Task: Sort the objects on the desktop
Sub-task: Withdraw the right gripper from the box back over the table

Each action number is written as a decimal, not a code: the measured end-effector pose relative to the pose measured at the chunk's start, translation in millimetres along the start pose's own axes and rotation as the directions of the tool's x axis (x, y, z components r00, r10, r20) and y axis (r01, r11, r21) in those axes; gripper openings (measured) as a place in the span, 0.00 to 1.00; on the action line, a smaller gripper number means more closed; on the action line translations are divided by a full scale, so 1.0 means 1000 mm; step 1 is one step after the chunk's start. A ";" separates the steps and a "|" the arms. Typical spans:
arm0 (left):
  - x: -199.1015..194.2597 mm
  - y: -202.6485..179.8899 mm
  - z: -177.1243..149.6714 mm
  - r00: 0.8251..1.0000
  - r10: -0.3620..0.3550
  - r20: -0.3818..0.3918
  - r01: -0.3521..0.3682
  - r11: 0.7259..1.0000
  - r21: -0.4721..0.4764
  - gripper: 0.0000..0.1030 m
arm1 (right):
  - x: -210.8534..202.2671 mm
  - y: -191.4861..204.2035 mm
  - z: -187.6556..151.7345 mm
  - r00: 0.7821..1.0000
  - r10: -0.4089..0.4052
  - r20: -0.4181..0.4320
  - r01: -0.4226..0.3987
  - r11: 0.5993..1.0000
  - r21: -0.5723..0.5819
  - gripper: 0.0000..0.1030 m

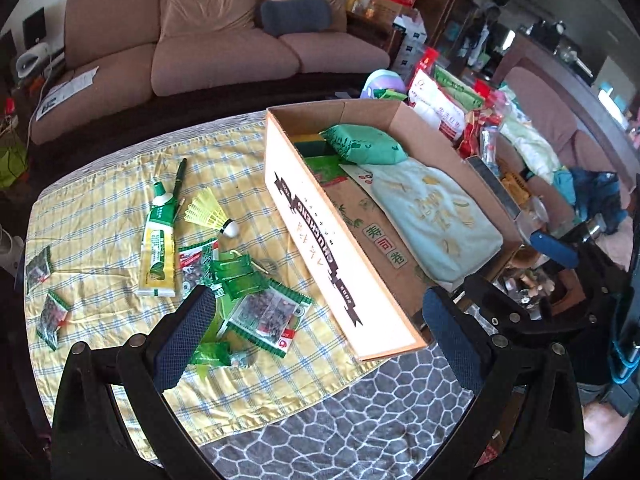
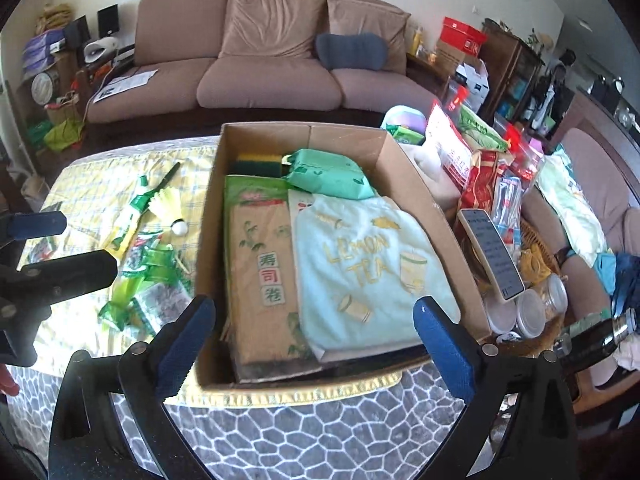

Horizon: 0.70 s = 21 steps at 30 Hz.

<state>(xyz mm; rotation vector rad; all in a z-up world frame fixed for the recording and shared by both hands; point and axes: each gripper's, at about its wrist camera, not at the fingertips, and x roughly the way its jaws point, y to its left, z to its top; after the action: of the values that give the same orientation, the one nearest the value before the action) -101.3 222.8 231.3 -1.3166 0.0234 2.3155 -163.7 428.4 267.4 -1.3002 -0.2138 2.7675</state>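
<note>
A cardboard box (image 1: 340, 248) stands on the yellow checked cloth (image 1: 100, 208). In it lie a light blue "Lemon Tea" towel (image 2: 360, 264), a green soft pack (image 2: 328, 174), a sushi-mat pack (image 2: 260, 272) and a sponge (image 2: 256, 164). Left of the box lie a toothpaste tube (image 1: 158, 248), a yellow shuttlecock (image 1: 212, 214), a dark pen (image 1: 179, 178) and several green snack packets (image 1: 264, 312). My left gripper (image 1: 318, 338) hangs open above the packets and the box's near corner, holding nothing. My right gripper (image 2: 316, 344) is open over the box's near end, empty.
Right of the box sit a phone (image 2: 490, 252), lidded jars (image 2: 532, 312), a dark bottle (image 2: 600, 340) and piled food bags (image 1: 436, 108). Two small packets (image 1: 52, 314) lie near the cloth's left edge. A grey stone-patterned cover (image 2: 320, 432) runs along the front. A sofa (image 2: 272, 80) stands behind.
</note>
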 end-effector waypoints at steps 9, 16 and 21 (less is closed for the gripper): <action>-0.046 0.029 -0.035 0.998 0.036 0.044 -0.037 0.999 0.019 1.00 | -0.038 0.039 -0.017 0.997 0.064 0.044 -0.064 0.998 -0.004 0.99; -0.069 0.101 -0.076 0.991 0.117 0.067 -0.120 0.992 0.038 1.00 | -0.053 0.090 -0.034 0.978 0.174 0.115 -0.165 0.983 -0.079 0.99; -0.059 0.161 -0.110 0.990 0.132 0.049 -0.132 0.991 -0.004 1.00 | -0.031 0.130 -0.049 0.967 0.235 0.100 -0.221 0.965 -0.139 0.99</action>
<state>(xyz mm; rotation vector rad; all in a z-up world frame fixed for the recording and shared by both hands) -53.0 30.3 186.4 -1.2939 0.0969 2.4578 -107.2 300.2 239.5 -1.2652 -0.2674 3.0754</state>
